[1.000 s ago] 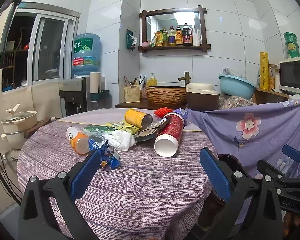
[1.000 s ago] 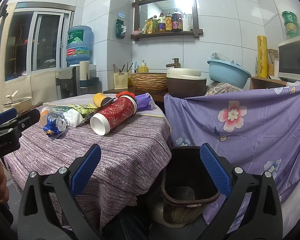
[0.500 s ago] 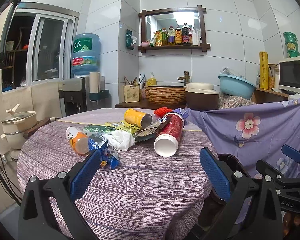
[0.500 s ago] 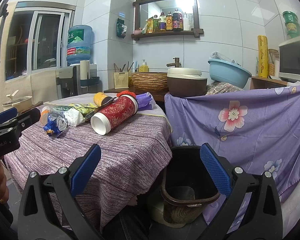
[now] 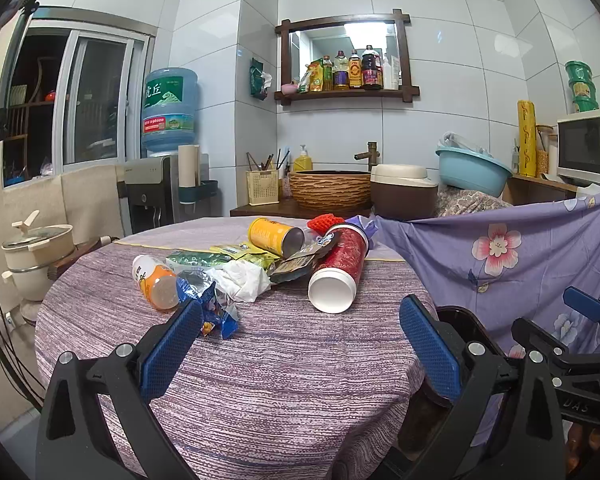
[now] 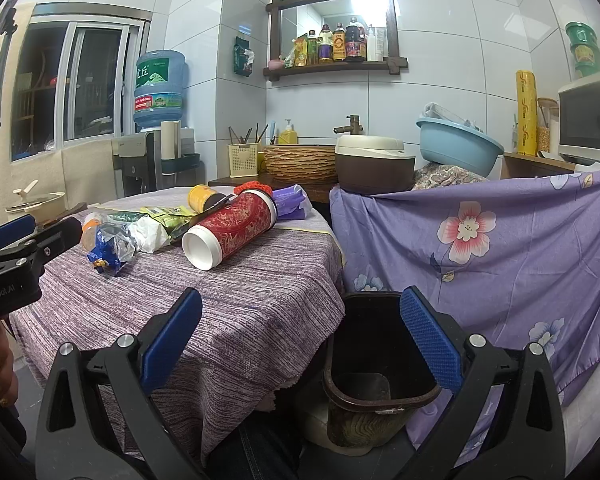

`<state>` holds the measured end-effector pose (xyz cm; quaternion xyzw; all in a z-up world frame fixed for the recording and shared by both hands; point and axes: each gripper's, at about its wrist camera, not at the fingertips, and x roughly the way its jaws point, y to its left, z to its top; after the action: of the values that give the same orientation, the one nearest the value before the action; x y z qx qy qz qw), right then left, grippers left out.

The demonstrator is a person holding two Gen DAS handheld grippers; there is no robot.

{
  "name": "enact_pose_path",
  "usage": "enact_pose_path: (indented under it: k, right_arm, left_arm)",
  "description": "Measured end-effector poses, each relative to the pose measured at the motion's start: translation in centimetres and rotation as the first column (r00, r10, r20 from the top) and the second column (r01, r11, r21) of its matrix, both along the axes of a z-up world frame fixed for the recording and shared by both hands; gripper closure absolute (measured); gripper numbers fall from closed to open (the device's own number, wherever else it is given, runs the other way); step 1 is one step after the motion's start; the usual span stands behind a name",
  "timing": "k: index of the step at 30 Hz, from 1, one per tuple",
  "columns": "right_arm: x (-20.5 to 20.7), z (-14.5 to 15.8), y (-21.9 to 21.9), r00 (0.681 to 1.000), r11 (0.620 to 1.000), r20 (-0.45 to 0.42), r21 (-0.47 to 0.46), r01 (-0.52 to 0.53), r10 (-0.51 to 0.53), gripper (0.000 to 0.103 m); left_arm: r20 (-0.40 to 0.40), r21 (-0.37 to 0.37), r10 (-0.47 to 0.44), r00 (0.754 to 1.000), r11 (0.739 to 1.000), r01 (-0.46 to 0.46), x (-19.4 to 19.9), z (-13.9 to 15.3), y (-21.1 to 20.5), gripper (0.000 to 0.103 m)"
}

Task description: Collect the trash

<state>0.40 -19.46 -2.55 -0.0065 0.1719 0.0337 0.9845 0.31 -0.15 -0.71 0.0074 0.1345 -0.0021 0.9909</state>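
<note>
A heap of trash lies on the round table [image 5: 284,376] with a purple cloth: a red canister with a white cap [image 5: 339,264], a yellow can [image 5: 275,237], an orange bottle [image 5: 155,281], white crumpled paper [image 5: 242,279], a blue wrapper [image 5: 216,308] and green packets [image 5: 204,258]. My left gripper [image 5: 300,344] is open and empty, above the table's near side. My right gripper [image 6: 300,332] is open and empty, above the dark trash bin [image 6: 380,368] beside the table. The red canister [image 6: 230,226] also shows in the right wrist view.
A purple flowered cloth [image 6: 500,256] hangs to the right of the bin. A counter at the back holds a woven basin [image 5: 330,190], a rice cooker [image 5: 403,192] and a blue tub [image 5: 470,170]. A water dispenser [image 5: 156,184] and stacked pots [image 5: 36,256] stand at the left.
</note>
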Motion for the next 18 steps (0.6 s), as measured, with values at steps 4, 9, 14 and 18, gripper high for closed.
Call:
enact_pose_path:
  k: [4, 9, 14, 18]
  right_arm:
    - [0.03, 0.02, -0.05, 1.0, 1.0, 0.0, 0.001, 0.0, 0.0, 0.005]
    - [0.17, -0.15, 0.07, 1.0, 1.0, -0.001, 0.0, -0.001, 0.001, 0.005]
    - [0.2, -0.15, 0.02, 1.0, 1.0, -0.001, 0.001, 0.0, 0.0, 0.005]
    - [0.21, -0.09, -0.07, 1.0, 1.0, -0.001, 0.001, -0.001, 0.001, 0.005]
  left_arm:
    - [-0.001, 0.002, 0.001, 1.0, 1.0, -0.001, 0.03, 0.07, 0.06, 0.005]
    - [-0.001, 0.002, 0.001, 1.0, 1.0, -0.001, 0.04, 0.05, 0.06, 0.005]
    - [-0.001, 0.002, 0.001, 1.0, 1.0, -0.001, 0.04, 0.05, 0.06, 0.005]
    - [-0.001, 0.003, 0.001, 1.0, 1.0, -0.001, 0.04, 0.03, 0.04, 0.005]
